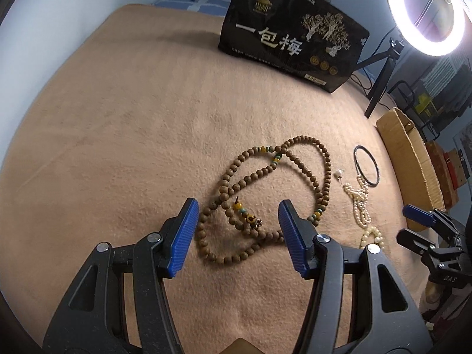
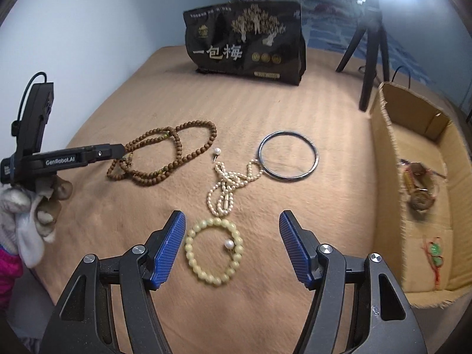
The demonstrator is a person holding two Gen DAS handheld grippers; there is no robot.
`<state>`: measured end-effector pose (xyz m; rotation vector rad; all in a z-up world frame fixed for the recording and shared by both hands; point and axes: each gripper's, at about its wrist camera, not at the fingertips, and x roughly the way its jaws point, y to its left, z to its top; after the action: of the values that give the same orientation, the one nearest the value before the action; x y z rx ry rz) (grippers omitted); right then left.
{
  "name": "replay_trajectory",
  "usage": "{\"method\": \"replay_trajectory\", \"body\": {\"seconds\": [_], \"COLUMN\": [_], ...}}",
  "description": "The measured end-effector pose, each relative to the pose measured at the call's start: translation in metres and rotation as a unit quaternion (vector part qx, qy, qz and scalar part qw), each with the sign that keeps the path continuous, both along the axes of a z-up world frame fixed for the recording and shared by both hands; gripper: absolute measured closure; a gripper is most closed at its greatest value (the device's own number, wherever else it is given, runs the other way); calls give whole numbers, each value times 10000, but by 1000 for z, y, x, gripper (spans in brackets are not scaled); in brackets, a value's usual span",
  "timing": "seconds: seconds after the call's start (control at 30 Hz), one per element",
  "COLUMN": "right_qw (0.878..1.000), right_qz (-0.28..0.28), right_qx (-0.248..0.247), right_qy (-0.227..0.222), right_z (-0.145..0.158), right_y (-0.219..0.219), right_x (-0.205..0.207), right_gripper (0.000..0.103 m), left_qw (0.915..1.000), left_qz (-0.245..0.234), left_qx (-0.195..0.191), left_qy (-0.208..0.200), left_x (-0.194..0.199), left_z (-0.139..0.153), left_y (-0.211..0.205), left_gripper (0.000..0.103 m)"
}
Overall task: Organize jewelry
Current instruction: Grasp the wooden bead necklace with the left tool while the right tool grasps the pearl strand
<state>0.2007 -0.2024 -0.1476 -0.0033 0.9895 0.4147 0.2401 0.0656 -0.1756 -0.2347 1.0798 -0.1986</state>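
Observation:
A long brown wooden bead necklace [image 1: 265,194] lies coiled on the tan blanket; my left gripper [image 1: 237,221] is open just above its near loops. It also shows in the right wrist view [image 2: 165,156]. My right gripper [image 2: 233,236] is open around a pale yellow bead bracelet [image 2: 214,255] with a pearl earring [image 2: 229,244] on it. Beyond lie a small pearl strand [image 2: 227,185], a pearl stud [image 2: 216,151] and a metal bangle [image 2: 288,155]. A cardboard box [image 2: 383,153] at the right holds some jewelry [image 2: 420,188].
A black snack bag [image 2: 244,41] stands at the back of the blanket [image 1: 118,147]. A ring light [image 1: 427,11] on a tripod [image 2: 368,59] stands at the back right. The left gripper's body [image 2: 44,159] is at the left in the right wrist view.

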Motion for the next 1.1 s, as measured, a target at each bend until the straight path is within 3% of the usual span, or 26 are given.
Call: {"method": "replay_trajectory", "body": {"seconds": [0.27, 0.47, 0.57, 0.67, 0.87, 0.9, 0.97, 1.03, 1.1], "right_qw": [9995, 9990, 9988, 9990, 9972, 9969, 9968, 9971, 9975], "right_qz": [-54, -65, -121, -131, -101, -106, -111, -56, -23], "right_qx": [113, 44, 1, -124, -691, -736, -758, -728, -682], "right_qy": [301, 439, 471, 420, 271, 245, 207, 199, 201], "right_z": [-21, -32, -36, -38, -43, -43, -43, -42, -42], "right_y": [11, 21, 25, 32, 48, 49, 50, 51, 52], "right_x": [24, 37, 43, 48, 52, 52, 52, 52, 52], "right_gripper": [37, 38, 38, 39, 58, 61, 77, 87, 91], "left_qw": [9996, 9959, 9927, 9923, 9919, 9918, 9920, 9928, 9939], "left_qz": [-110, -343, -418, -405, -353, -349, -319, -283, -233], "left_qx": [241, 836, 1106, 1133, 1153, 1154, 1138, 1077, 983], "left_qy": [87, -93, -229, -288, -401, -419, -442, -446, -437], "left_x": [19, 22, 21, 22, 25, 25, 25, 25, 25], "left_z": [-14, -18, -20, -20, -18, -18, -17, -17, -15], "left_y": [-10, -31, -39, -40, -42, -42, -42, -41, -38], "left_gripper": [45, 45, 51, 62, 89, 90, 91, 92, 92]}}
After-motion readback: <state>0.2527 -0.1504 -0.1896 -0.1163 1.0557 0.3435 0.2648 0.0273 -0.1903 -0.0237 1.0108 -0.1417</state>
